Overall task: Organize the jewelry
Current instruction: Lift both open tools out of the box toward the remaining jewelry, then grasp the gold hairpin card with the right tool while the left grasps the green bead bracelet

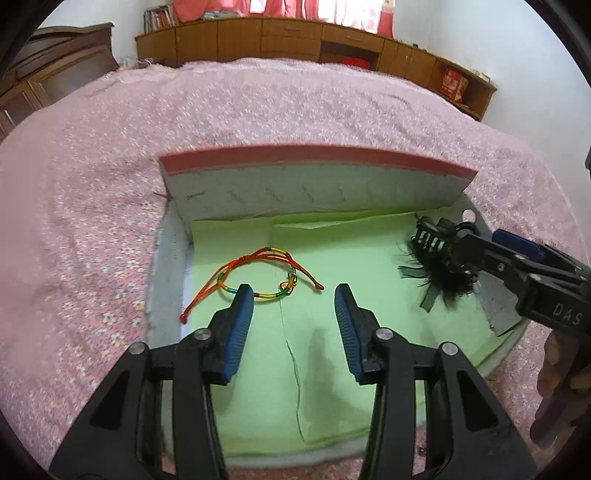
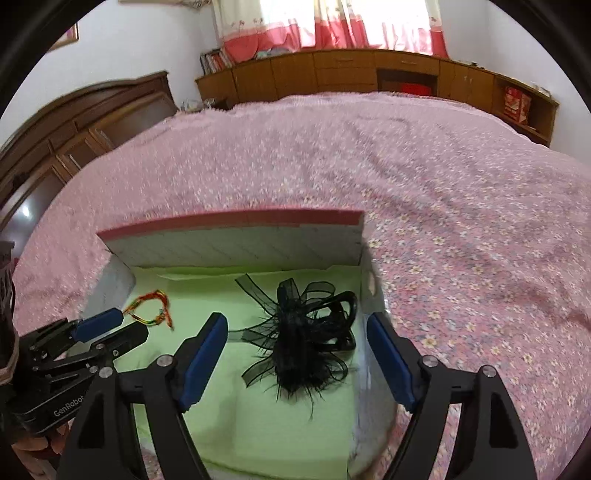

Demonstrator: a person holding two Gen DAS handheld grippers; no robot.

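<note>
Jewelry box (image 1: 173, 236) with a pale green lining, lying open on a bed covered by a pink floral bedspread (image 1: 295, 107); its lid, edged in pink, stands upright along the far side. A multicoloured cord bracelet (image 1: 258, 277) lies on the lining in the left part of the box, near the left wall. A black feather-and-ribbon hair clip (image 2: 306, 332) lies in the right part of the box, close to the right wall.

Left claw (image 1: 293, 306): blue-padded fingers spread wide apart over the green lining, holding nothing; in the left wrist view the left finger's tip overlaps the near arc of the bracelet, though contact cannot be judged.

Right claw (image 2: 297, 354): fingers spread wide, holding nothing. In the right wrist view the hair clip sits between and just beyond the two fingers, and the right finger lines up with the box's right wall. In the left wrist view this claw enters from the right, with the hair clip at its tip.

A wooden cabinet (image 2: 369, 74) and red-and-white curtains (image 2: 332, 26) line the far wall.
</note>
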